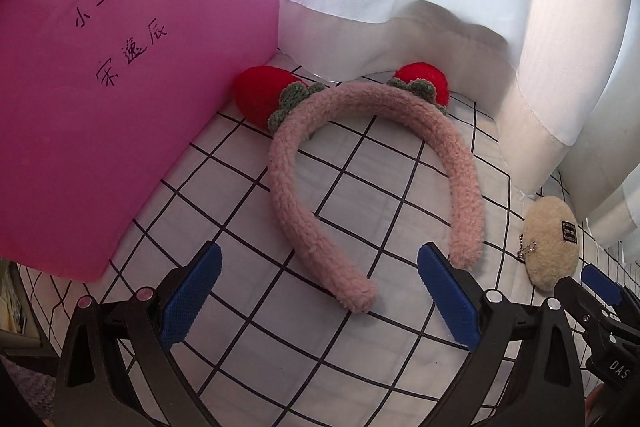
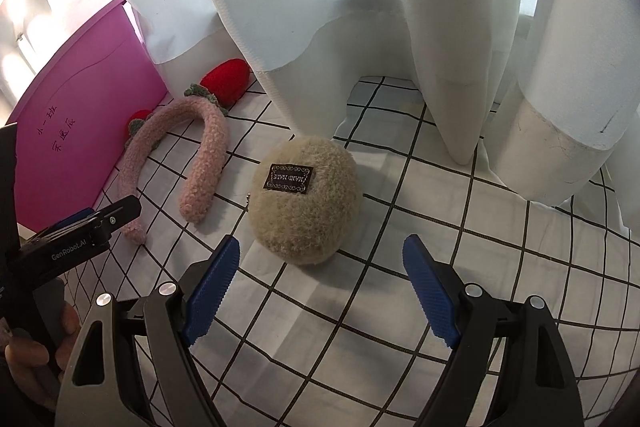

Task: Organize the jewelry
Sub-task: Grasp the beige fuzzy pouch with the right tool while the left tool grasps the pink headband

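Note:
A fuzzy pink headband (image 1: 288,195) with two red knitted strawberries (image 1: 260,95) lies flat on the checked cloth, its open ends toward me. My left gripper (image 1: 320,255) stands open just short of those ends, with the left tip of the headband between its blue pads but untouched. A round beige plush pouch (image 2: 306,201) with a black label and a small ball chain lies to the right of the headband (image 2: 200,167). My right gripper (image 2: 322,249) hangs open close in front of the pouch, nothing gripped. The pouch (image 1: 552,241) also shows in the left wrist view.
A pink plastic folder (image 1: 100,87) with handwritten characters stands upright at the left, touching one strawberry. White curtains (image 2: 360,27) hang down onto the white black-gridded cloth (image 2: 360,327) at the back and right. A hand holds the left gripper's handle (image 2: 36,347).

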Demonstrator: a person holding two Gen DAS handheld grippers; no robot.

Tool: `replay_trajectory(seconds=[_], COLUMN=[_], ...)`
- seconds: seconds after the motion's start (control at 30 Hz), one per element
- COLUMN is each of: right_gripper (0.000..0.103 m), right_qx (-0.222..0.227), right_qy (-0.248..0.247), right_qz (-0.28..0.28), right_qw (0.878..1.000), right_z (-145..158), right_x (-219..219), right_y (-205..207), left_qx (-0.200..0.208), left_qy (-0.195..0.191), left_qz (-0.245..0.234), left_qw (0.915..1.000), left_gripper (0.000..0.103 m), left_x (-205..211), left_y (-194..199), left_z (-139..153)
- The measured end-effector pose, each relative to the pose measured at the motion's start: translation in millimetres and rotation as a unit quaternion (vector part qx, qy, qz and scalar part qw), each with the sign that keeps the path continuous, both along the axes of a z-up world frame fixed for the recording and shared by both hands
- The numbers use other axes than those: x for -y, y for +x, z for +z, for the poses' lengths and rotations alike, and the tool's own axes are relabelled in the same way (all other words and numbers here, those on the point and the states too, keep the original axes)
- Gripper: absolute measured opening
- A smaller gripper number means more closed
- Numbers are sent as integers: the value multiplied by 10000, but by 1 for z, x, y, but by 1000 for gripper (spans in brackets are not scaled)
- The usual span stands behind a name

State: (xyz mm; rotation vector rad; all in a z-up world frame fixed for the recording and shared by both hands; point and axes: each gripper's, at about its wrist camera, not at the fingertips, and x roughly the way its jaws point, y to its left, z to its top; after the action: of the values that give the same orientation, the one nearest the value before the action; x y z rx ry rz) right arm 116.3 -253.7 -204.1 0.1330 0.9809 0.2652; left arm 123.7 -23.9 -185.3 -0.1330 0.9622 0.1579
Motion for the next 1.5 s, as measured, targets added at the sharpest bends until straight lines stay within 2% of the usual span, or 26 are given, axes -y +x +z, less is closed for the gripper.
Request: replay_trajectory(seconds=[0.3, 0.8, 0.97, 1.2, 1.3, 1.5], right_gripper=[80, 80, 80, 79, 79, 75], right_qx=[27, 174, 272, 372, 380, 402], right_qy=[-171, -840, -1074, -1053, -1041, -1038], right_qz=[-100, -101, -88, -60, -41, -16], right_qw=[9998, 9963, 9938, 9937, 9938, 9938], right_z=[-11, -12, -12, -13, -12, -9], right_x=[-12, -33, -42, -44, -43, -37], right_y=[21, 47, 50, 40, 39, 31], left_qx=[-99, -242, -259, -170, -147, -60], left_qy=[-27, 84, 89, 130, 140, 153], left_qz=[161, 292, 314, 357, 340, 199], left_qw=[9998, 9992, 9991, 9991, 9992, 9997], left_gripper=[97, 97, 97, 98, 94, 70], left_x=[-10, -20, -21, -21, -21, -8], left_y=[22, 56, 65, 88, 88, 76], left_z=[-11, -27, -27, -31, -31, -24])
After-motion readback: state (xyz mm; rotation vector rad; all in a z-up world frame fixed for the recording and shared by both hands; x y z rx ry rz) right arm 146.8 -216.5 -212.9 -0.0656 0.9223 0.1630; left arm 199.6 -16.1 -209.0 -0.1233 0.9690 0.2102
